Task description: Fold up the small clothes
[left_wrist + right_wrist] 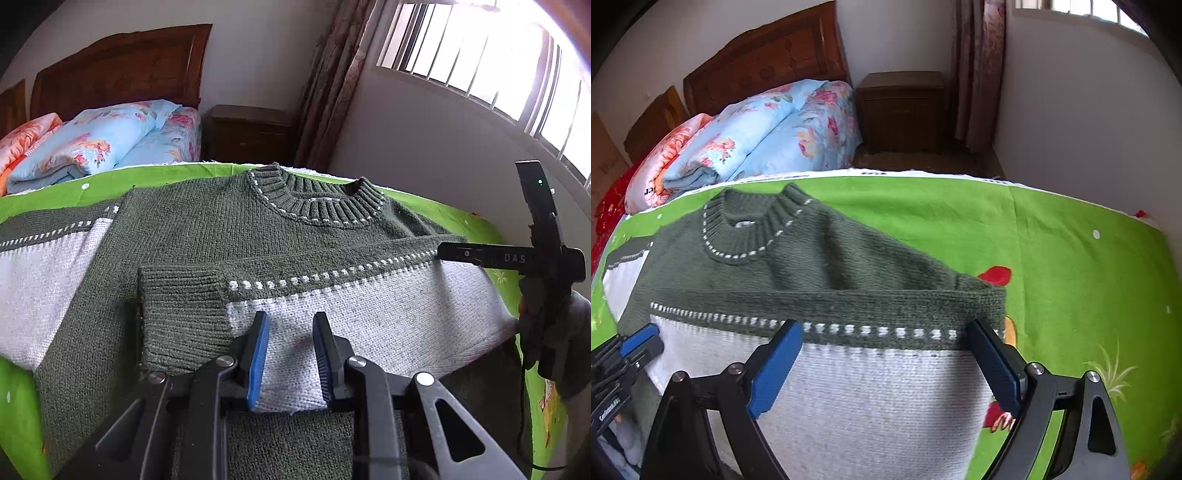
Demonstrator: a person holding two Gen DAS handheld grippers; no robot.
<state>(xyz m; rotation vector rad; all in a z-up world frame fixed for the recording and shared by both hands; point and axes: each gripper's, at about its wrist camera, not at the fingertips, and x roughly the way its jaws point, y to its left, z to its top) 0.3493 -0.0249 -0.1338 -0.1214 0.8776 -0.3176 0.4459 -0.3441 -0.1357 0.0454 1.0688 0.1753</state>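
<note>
A small green and white knit sweater (221, 229) lies flat on a green printed cloth (155, 177), collar at the far side. Its right sleeve (369, 306) is folded across the chest, cuff (181, 314) pointing left. My left gripper (290, 325) is open just above the white part of that sleeve, near the cuff. My right gripper (886, 343) is open wide over the sleeve's shoulder end (886, 387); it shows at the right edge of the left wrist view (532, 258). The left sleeve (40, 273) lies spread out to the left. The left gripper's tip shows in the right wrist view (639, 343).
The green cloth (1071, 277) covers the work surface, with bare cloth to the sweater's right. Behind it are folded floral quilts (768, 144), a wooden headboard (768, 55), a nightstand (901, 110), a curtain (979, 66) and a barred window (480, 55).
</note>
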